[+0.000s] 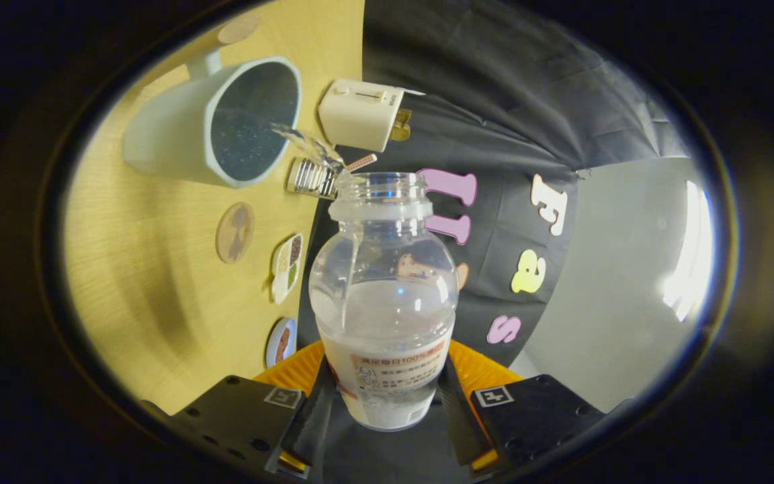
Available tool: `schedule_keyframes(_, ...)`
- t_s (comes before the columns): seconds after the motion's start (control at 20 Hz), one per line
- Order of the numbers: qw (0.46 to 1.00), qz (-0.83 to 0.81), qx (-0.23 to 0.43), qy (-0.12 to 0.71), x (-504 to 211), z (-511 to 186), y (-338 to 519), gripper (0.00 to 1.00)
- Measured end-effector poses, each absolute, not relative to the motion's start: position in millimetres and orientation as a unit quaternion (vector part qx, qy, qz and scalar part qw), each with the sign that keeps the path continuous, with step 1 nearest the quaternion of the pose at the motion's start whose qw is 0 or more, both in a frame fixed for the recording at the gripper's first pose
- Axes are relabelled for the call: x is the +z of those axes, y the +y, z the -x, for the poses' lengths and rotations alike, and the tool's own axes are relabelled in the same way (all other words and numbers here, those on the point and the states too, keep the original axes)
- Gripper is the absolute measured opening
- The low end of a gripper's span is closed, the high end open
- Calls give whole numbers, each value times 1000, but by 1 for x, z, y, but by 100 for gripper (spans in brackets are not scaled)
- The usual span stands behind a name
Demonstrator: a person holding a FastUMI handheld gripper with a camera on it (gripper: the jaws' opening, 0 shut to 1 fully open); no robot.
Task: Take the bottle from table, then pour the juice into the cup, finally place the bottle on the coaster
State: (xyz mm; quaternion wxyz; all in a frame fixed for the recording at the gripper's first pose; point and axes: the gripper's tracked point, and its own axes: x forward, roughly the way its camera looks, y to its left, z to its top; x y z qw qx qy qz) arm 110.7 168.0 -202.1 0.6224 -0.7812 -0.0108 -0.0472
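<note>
Two fingers of hand-held gripper [385, 403] clamp bottle [383, 296]; toaster [360, 114] beside cup [212, 121].

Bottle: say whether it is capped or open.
Open. The bottle, between the hand-held gripper fingers, shows a bare threaded neck, and liquid streams toward the cup.

Glossy clear plastic bottle [383, 269], wood-grain table [158, 282]

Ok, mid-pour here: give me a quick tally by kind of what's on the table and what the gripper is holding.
Bottle, clear, uncapped, clamped between both fingers of the gripper: 1
Cup, white, taking the stream: 1
Toaster, cream: 1
Round coasters on the table: 4
Small ribbed metallic item, kind unclear: 1
Total: 8
</note>
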Motion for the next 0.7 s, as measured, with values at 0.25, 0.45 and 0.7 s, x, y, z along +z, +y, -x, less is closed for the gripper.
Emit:
schedule_keyframes(0.25,613,788,-49,-17,-198,-112,172,77)
schedule_keyframes(0.45,605,795,-42,-14,-200,-112,172,77)
schedule_keyframes(0.7,599,800,-40,-11,-196,-109,168,77)
